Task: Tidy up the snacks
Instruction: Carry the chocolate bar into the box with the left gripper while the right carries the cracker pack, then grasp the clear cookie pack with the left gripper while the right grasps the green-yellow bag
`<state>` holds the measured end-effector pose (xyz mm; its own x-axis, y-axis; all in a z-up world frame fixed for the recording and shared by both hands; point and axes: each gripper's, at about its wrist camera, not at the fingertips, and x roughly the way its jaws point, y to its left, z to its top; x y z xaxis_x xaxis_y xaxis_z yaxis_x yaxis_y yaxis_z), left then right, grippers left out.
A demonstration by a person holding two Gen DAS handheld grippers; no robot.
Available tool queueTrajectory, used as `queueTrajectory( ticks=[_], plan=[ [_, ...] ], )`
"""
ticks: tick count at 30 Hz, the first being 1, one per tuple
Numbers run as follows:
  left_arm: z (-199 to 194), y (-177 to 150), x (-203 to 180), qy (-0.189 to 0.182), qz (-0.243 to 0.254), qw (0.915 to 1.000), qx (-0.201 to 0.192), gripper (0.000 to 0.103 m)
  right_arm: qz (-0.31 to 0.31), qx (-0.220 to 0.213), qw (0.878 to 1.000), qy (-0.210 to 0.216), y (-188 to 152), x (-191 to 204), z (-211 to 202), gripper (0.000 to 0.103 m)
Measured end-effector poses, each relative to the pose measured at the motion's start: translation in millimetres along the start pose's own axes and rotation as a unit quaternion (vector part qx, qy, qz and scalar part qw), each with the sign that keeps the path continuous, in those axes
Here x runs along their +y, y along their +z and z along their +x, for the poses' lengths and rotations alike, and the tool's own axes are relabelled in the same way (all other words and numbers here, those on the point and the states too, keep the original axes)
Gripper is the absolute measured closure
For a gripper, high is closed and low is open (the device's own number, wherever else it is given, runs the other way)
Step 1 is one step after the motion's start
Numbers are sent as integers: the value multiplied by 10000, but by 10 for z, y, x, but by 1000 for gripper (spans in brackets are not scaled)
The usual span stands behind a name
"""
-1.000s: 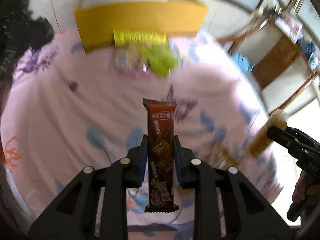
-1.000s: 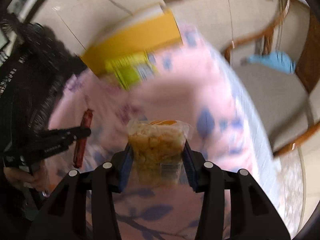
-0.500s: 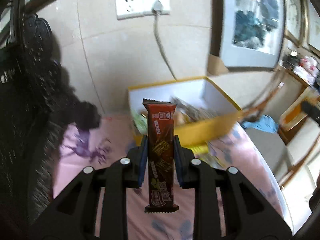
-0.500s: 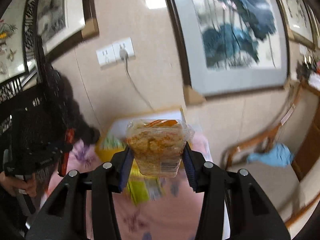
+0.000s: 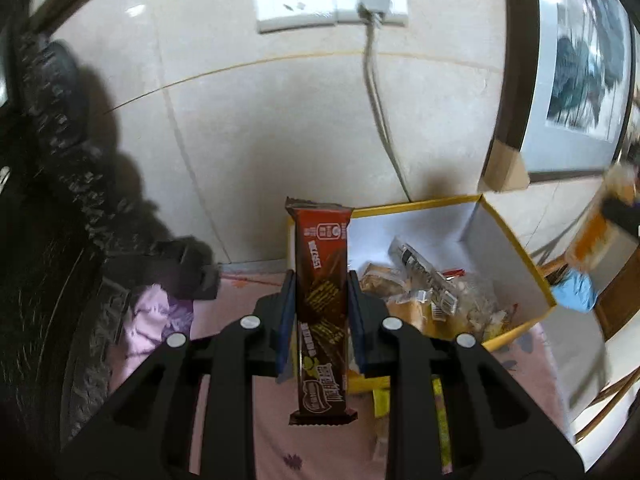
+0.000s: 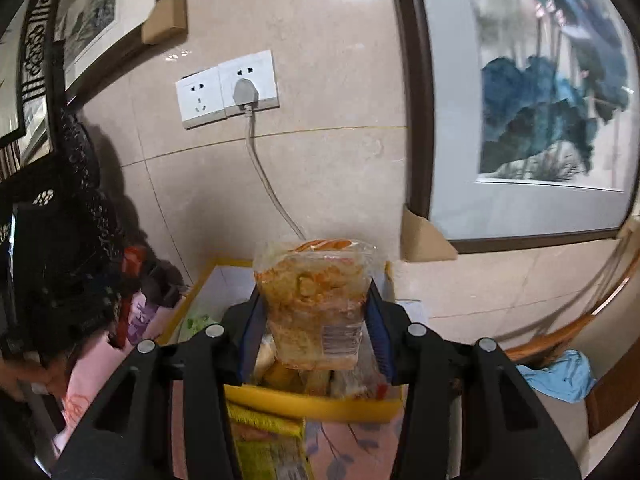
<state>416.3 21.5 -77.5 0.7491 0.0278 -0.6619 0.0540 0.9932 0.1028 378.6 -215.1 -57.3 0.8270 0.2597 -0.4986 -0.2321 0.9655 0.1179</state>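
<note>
You are mid-carry with a snack in each hand, both bound for the yellow cardboard box (image 5: 516, 332) that stands against the tiled wall. Your left gripper (image 5: 320, 320) is clamped on a brown chocolate wafer bar (image 5: 322, 308), held upright with its ends sticking out well above and below the fingers (image 5: 286, 320); the box lies just ahead and to the right of those fingers, already holding wrapped cakes and other packets (image 5: 424, 284). Your right gripper (image 6: 312, 324) is squeezed onto a clear bag of orange-crumbed snack (image 6: 314, 308), and its view puts the box's yellow front wall (image 6: 316, 400) directly beneath the fingertips, with a yellow-green packet (image 6: 264, 440) on the pink floral tablecloth (image 6: 92, 368) nearer you than the wall. The step in hand looks like delivery, and the right load seems closer to release. Next you would need to bring each snack over the open box, lower it past the rim, then spread the fingers; the left bar likely needs a shift to the right first, and its length may call for tilting so it lies flat among the packets. A second ago both cameras looked down on the tablecloth with the box far ahead and blurred; half a second ago the wall socket (image 6: 228, 90) and framed painting (image 6: 544, 108) had swung into view, and now the box sits much nearer to both sets of fingers, while both grips look unchanged.
</note>
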Motion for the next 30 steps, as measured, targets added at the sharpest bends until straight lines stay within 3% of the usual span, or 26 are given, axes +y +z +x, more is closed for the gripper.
queueTrajectory(
  ticks=[4, 12, 15, 16, 17, 18, 19, 20, 25, 30],
  plan=[
    [247, 96, -105, -49, 114, 9999, 85, 79, -230, 46, 9989, -401, 87, 36, 337, 56],
    [528, 134, -122, -191, 179, 9993, 252, 79, 6, 333, 9987, -390, 160, 32, 710, 56],
    [538, 124, -97, -33, 265, 9993, 244, 77, -20, 381, 9984, -415, 172, 71, 767, 56],
    [530, 124, -77, 58, 268, 9994, 198, 69, -32, 405, 9983, -418, 177, 89, 782, 54],
    [517, 125, -53, 200, 245, 9994, 145, 15, -42, 444, 9981, -423, 186, 101, 800, 32],
    [495, 122, -30, 426, 208, 9988, 89, 2, -66, 483, 9977, -469, 193, 118, 808, 14],
    [473, 115, -13, 597, 179, 9981, 30, 2, -117, 503, 9972, -546, 196, 142, 802, 1],
    [438, 100, 3, 751, 173, 9970, -8, 2, -231, 428, 9966, -659, 194, 189, 752, 1],
    [324, -89, 60, 763, 277, 9963, 268, 2, -770, 412, 9928, -817, 121, 349, 556, 1],
    [198, -626, 136, 595, 273, 9966, 497, 2, -1105, 1042, 9870, -517, -503, 436, 430, 1]
  ],
)
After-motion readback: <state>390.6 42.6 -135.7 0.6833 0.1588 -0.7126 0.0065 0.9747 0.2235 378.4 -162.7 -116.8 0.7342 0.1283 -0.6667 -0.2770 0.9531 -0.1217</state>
